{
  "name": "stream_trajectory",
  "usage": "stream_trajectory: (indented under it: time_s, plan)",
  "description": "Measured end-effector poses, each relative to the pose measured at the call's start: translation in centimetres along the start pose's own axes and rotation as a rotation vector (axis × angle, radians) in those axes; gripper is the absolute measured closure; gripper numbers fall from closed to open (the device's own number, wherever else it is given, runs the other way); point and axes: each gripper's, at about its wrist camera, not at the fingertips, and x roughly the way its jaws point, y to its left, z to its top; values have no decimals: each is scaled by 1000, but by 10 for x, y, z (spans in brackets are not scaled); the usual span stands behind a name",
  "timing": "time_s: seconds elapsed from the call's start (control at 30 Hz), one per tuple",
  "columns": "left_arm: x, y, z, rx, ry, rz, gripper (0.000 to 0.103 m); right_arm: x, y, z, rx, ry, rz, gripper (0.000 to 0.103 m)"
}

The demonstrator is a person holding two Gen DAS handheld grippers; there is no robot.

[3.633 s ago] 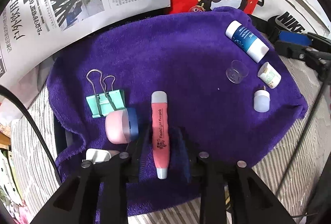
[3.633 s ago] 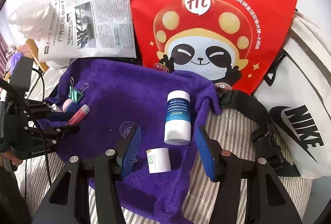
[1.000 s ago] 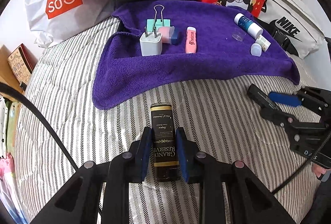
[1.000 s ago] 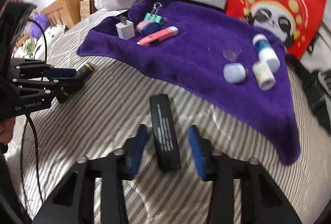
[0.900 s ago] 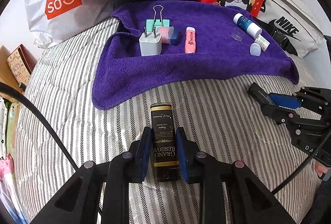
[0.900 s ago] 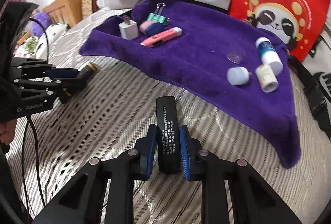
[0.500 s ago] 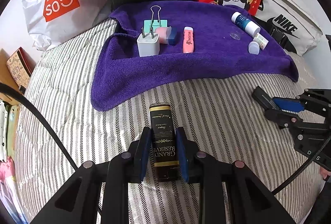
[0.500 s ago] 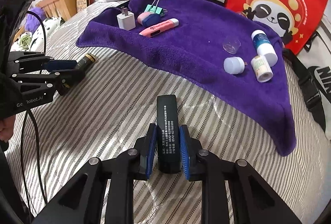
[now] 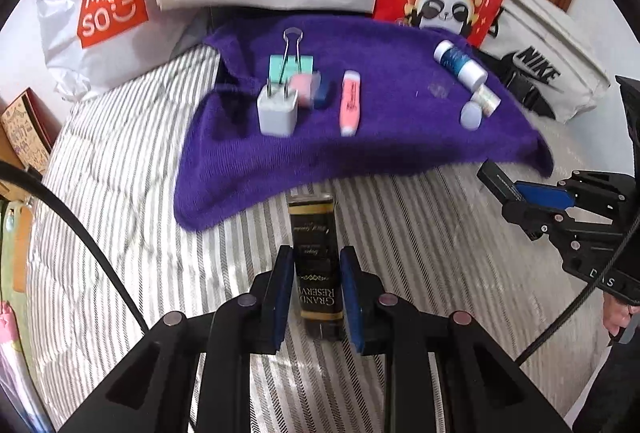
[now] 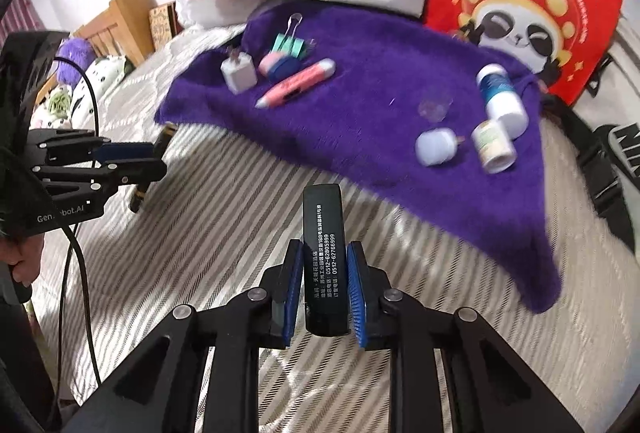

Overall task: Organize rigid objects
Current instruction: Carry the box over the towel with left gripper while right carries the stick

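Our left gripper [image 9: 316, 297] is closed on a small dark bottle [image 9: 315, 261], and our right gripper [image 10: 323, 285] on a black box [image 10: 323, 253], both just before the purple towel [image 9: 384, 137]. We judge both light and stiff, the bottle perhaps slippery, so we should hold them at the middle of their long sides.

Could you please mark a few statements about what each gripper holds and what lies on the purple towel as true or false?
1. The left gripper is shut on a black and gold bottle. True.
2. The right gripper is open and empty. False: it is shut on a flat black box.
3. The white charger plug lies on the purple towel. True.
4. The pink marker lies on the striped bedding. False: it lies on the towel.
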Motion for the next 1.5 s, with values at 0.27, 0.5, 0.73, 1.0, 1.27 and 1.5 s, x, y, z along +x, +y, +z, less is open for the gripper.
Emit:
stream_trajectory:
  time_s: [0.27, 0.5, 0.73, 1.0, 1.27, 1.5]
  plan:
    - [-14, 6, 33, -4, -55, -49, 90, -16, -26, 27, 32, -48, -19, 81]
    - [8, 16, 28, -37, -17, -73, 90, -12, -39, 30, 51, -49, -9, 81]
    - [18, 16, 30, -64, -10, -70, 90, -10, -29, 27, 41, -54, 19, 81]
    - [0, 15, 28, -63, -61, -111, 92, -17, -29, 27, 29, -68, 11, 81]
    - [-16, 12, 59, -29, -96, -88, 92, -24, -49, 52, 37, -104, -20, 81]
    - [-22, 1, 103, 27, -133, -73, 92, -25, -77, 91, 58, -144, -46, 81]
